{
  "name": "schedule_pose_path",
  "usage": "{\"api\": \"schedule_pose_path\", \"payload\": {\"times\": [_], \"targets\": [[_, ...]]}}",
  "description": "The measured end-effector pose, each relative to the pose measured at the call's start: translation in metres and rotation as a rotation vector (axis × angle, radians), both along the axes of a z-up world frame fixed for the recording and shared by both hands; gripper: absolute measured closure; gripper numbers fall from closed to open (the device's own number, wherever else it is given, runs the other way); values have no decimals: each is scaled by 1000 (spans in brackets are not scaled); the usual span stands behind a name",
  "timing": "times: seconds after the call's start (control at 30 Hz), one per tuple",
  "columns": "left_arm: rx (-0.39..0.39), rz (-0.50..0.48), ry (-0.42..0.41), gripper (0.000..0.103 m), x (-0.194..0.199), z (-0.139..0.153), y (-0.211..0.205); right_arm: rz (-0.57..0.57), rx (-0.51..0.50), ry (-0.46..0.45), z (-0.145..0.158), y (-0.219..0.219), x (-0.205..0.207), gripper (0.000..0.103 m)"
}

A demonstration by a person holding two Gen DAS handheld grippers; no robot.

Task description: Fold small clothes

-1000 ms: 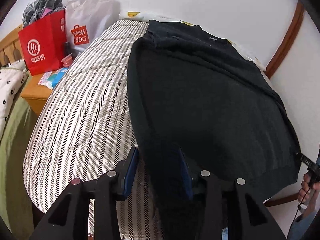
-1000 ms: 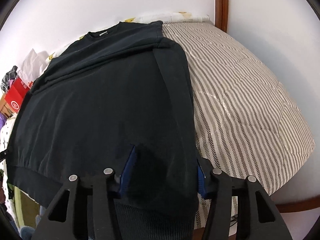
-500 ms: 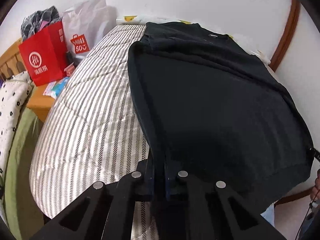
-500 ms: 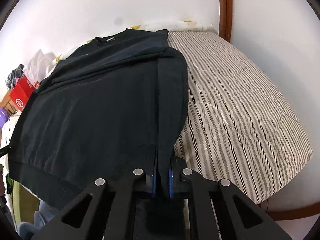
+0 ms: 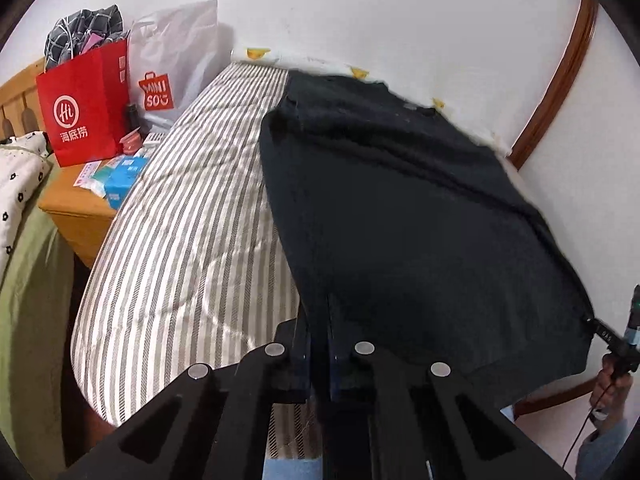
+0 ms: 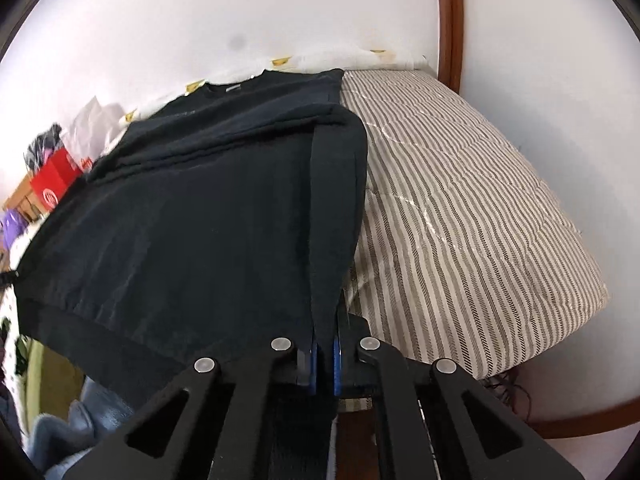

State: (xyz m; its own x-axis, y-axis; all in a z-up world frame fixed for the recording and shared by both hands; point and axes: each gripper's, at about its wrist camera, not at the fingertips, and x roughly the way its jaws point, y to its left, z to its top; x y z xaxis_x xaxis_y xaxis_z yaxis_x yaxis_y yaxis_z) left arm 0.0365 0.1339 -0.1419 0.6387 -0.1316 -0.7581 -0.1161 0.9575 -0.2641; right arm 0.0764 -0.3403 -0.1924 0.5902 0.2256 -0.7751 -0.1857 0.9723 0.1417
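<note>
Slippage is the main worry. Each hand-held gripper is clamped on a bottom corner of the black sweatshirt [image 5: 400,216]: the left hand-held gripper [image 5: 319,344] pinches the hem edge at 6 o'clock in its own view, and the right hand-held gripper [image 6: 323,354] does likewise at 6 o'clock in its view, jaws pressed tight with only cloth between them. The sweatshirt lies spread on the striped bed [image 5: 192,216], collar toward the wall at 12 o'clock, hem lifted off the near edge of the mattress.

Thick knit bunched in narrow jaws could creep out if the lift is jerky, and losing one corner would let that side flop and spoil the fold. Uneven travel between the two hands would skew the crease, since the cloth between them sags a little. The sleeves look already tucked across the body; a fast swing toward 12 o'clock might throw them loose. Carrying the hem too far would push the collar against the wall and bunch it. At 10 o'clock in the left view, the bags [image 5: 86,108] on the nightstand [image 5: 76,220] sit well apart, so snagging them seems unlikely.
</note>
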Motion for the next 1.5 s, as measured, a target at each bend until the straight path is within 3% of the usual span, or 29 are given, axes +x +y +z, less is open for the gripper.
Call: {"api": "schedule_pose_path", "payload": {"times": [0.3, 0.57, 0.73, 0.93, 1.13, 1.5], "targets": [[25, 27, -127, 97, 24, 40, 1, 3, 111, -125, 55, 8, 29, 98], [-8, 63, -209, 97, 73, 64, 21, -19, 156, -202, 94, 16, 91, 98], [22, 86, -209, 97, 121, 68, 24, -27, 170, -245, 109, 29, 139, 98], [64, 107, -175, 97, 189, 61, 23, -61, 147, -216, 105, 47, 203, 98], [91, 120, -111, 97, 238, 30, 26, -82, 126, -177, 85, 59, 250, 98], [85, 106, -10, 97, 276, -5, 32, -98, 22, -85, 40, 88, 308, 98]]}}
